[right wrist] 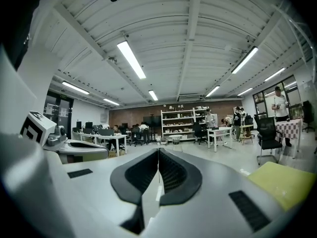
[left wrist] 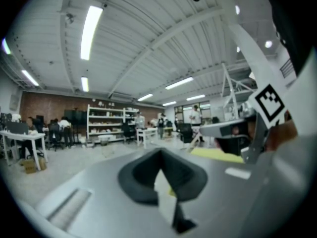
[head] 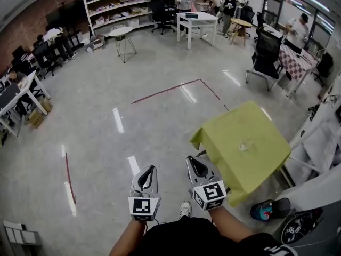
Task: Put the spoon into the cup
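My left gripper [head: 147, 174] and right gripper [head: 195, 167] are both closed and empty, short of the desk [head: 224, 140]. The clear cup [head: 245, 144] stands on it. I cannot make out the spoon, so reaching in blind could topple the cup.

Bright ceiling tubes [right wrist: 131, 59] glare off floor [head: 118, 120]; edges warped.

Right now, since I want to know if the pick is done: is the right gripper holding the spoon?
No, on the right gripper the jaws meet at their tips with nothing between them.
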